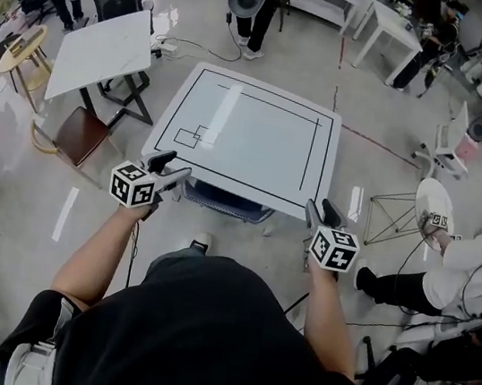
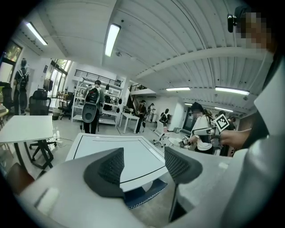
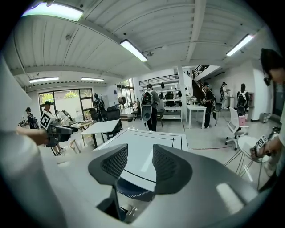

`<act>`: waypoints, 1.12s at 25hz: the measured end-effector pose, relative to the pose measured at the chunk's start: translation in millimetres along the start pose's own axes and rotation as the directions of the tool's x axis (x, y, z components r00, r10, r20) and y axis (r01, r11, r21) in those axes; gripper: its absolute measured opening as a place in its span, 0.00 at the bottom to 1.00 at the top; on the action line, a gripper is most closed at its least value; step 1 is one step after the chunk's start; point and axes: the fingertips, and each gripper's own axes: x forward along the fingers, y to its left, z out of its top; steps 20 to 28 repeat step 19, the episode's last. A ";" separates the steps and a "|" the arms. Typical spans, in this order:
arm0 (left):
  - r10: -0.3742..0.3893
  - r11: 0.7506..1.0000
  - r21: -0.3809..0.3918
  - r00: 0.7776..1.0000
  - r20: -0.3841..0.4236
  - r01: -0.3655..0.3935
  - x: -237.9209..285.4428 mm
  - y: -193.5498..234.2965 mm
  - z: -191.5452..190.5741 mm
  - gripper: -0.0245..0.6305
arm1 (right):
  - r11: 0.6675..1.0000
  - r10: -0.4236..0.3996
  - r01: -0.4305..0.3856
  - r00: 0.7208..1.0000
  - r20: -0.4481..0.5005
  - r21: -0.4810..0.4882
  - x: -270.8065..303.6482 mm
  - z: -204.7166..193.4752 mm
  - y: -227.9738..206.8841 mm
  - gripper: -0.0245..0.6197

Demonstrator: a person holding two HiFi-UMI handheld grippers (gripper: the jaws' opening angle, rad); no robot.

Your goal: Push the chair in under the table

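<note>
We hold the left hand-held gripper (image 1: 171,167) and the right hand-held gripper (image 1: 320,210) in the air at the near edge of the white desk (image 1: 255,158), one off each near corner. They are well apart from each other, and both point forward and a little downward.

In the left gripper view the two dark ribbed pads (image 2: 112,165) stand clearly apart with nothing between them. Through the gap we see only the desk top and the floor below. The right hand-held gripper is the same: its jaws are parted about halfway and empty, with the desk's near edge showing between its pads (image 3: 116,162).

The chair (image 1: 221,200) sits under the desk on our side. From the head view only a strip of its dark blue seat and a light frame show beneath the near edge, between the two grippers. Both gripper views show the same blue seat edge with a pale dotted trim, tucked below the desk top. Neither gripper touches it.

The desk top carries thin black lines – a large rectangle and a small stepped outline near the left side. To the left stands a second white table (image 1: 101,47) with a brown-seated chair (image 1: 78,134) beside it, and a person in a white top (image 1: 475,260) sits at the right.
</note>
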 end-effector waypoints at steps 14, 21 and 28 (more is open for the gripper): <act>0.011 1.000 0.026 0.999 0.052 -0.013 -5.1 -4.3 22.9 0.65 | 1.000 0.012 -0.012 0.999 0.035 -0.014 4.7 15.9 8.8 0.35; 0.005 0.999 0.035 0.999 0.049 -0.006 -3.8 -11.1 20.2 0.65 | 1.000 0.018 -0.017 0.999 0.030 -0.022 6.1 11.7 11.1 0.35; 0.005 0.999 0.035 0.999 0.049 -0.006 -3.8 -11.1 20.2 0.65 | 1.000 0.018 -0.017 0.999 0.030 -0.022 6.1 11.7 11.1 0.35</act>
